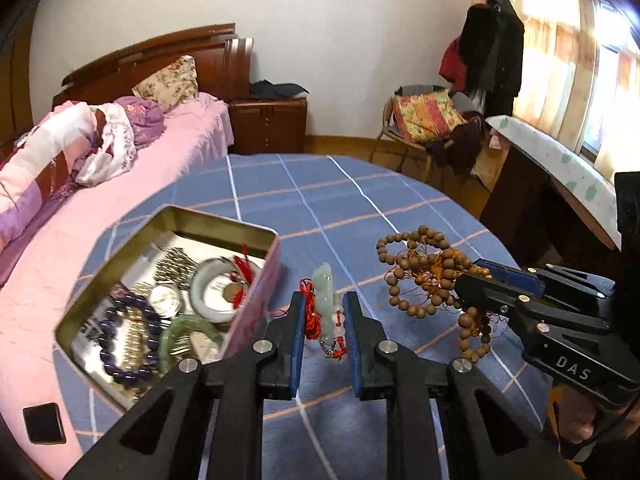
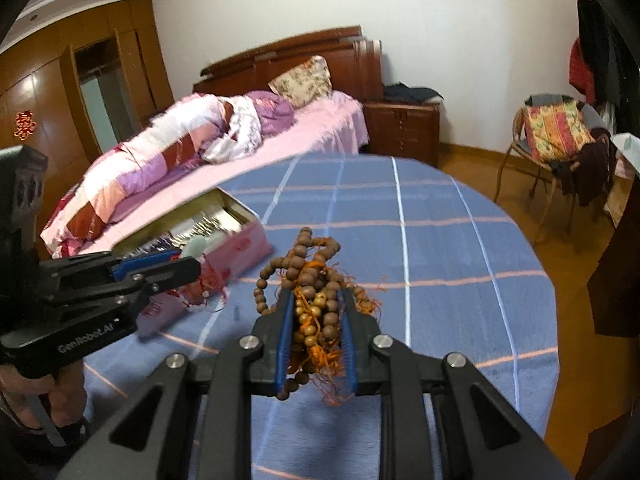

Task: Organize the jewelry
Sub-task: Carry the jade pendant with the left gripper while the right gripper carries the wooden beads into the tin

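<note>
While several pieces are already lying in the tin (image 1: 240, 227), two more are being carried, so the sorting is looking well along but not finished. Inside the tin a purple bracelet (image 1: 120, 342), a watch (image 1: 166, 300), a pale bangle (image 1: 214, 292) with red tassel, a green bangle (image 1: 180, 330) and some metal bands are sitting together. The left claw (image 1: 324, 316) is clenching a jade pendant (image 1: 325, 300) on red cord, holding it above the tabletop (image 1: 340, 196) just beside the tin's near wall. The right claw (image 2: 316, 316) is gripping a tangled bunch of wooden beads (image 2: 312, 280) with orange threads, its loops hanging free over the blue checked cloth, to the right of the tin. No other loose jewelry is showing on the cloth in either view, so I am judging that these two pieces are what is remaining: each is still needing to go into the tin, and the beads are probably needing untangling or coiling first so they fit among the rest.
</note>
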Motion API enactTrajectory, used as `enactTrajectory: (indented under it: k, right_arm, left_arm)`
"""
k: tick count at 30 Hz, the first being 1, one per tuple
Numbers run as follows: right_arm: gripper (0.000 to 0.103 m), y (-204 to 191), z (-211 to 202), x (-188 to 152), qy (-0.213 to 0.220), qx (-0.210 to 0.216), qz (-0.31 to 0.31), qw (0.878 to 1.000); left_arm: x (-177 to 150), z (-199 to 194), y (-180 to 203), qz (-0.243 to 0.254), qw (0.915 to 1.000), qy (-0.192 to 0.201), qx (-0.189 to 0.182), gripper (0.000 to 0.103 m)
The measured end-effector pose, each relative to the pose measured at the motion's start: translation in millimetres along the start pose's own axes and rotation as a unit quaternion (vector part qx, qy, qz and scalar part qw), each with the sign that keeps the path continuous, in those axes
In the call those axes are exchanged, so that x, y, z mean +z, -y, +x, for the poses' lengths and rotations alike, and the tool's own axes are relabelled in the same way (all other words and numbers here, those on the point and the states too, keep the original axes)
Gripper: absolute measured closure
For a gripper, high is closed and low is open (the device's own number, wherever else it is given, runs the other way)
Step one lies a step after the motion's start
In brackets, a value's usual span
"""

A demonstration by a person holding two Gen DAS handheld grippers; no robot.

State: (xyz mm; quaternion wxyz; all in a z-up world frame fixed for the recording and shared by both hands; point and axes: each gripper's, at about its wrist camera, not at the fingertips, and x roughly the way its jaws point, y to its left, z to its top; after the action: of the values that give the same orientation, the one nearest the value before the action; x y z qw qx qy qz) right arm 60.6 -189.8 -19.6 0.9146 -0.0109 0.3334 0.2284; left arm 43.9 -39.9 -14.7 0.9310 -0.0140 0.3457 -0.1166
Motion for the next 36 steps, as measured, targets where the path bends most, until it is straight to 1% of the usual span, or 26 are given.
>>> enactTrajectory:
  k: [9, 14, 26, 36]
  right_arm:
    - [0.079, -22, 2, 18, 0.02, 0.018, -0.017, 0.999]
    - [0.079, -34, 5, 30, 0.029, 0.029, -0.029, 0.999]
    - [0.079, -72, 21, 51, 0.037, 0.056, -0.063, 0.996]
    - [0.079, -93, 44, 56, 0.024, 0.067, -0.081, 0.994]
  left_arm:
    - [5, -17, -26, -0.018, 0.9993, 0.022, 0.026, 0.085]
    - [5, -20, -42, -0.034, 0.9984, 0.026, 0.037, 0.085]
    - [8, -36, -75, -0.062, 0.9946, 0.046, 0.069, 0.085]
    - [2, -28, -101, -0.082, 0.9921, 0.033, 0.089, 0.085]
